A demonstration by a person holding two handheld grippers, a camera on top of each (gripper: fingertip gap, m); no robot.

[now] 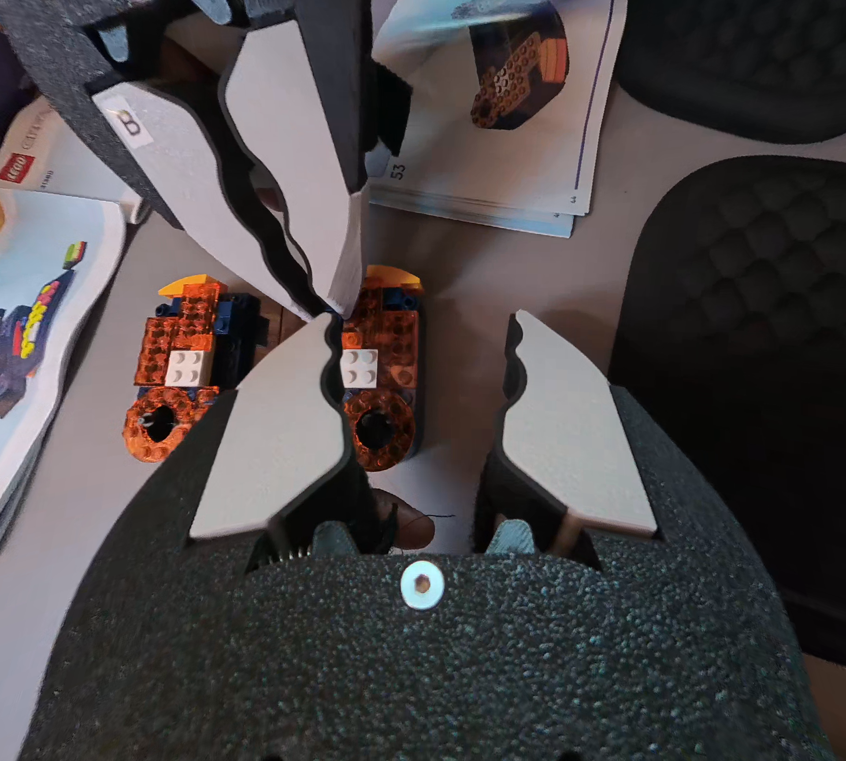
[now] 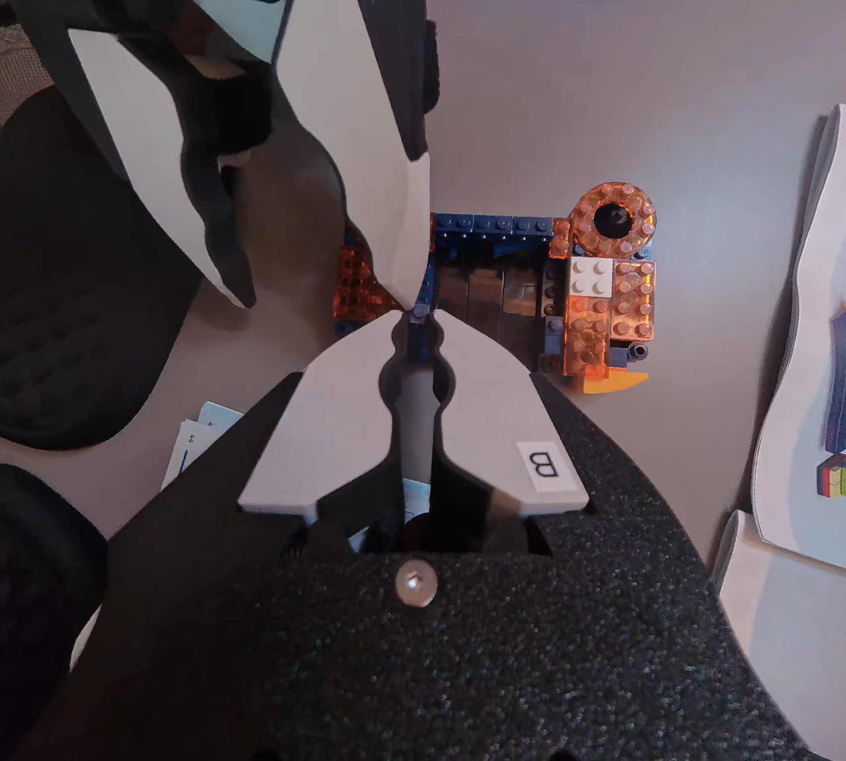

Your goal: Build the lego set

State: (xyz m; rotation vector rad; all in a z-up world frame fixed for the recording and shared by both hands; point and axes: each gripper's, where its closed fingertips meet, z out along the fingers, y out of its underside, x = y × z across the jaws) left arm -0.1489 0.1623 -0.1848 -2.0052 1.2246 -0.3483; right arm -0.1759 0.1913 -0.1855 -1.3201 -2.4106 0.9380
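L gripper [image 1: 423, 318] jaws spread wide over brick model [image 1: 384, 373]; R gripper [image 2: 419, 322] jaws pinching its blue plate [image 2: 419, 313].

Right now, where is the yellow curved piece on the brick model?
In the right wrist view, the yellow curved piece sits at the model's lower right end, below the orange transparent bricks, right of the right gripper.

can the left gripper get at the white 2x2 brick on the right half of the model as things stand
Probably yes: the left gripper is open right over that white 2x2 brick, though the right gripper crowds its far side.
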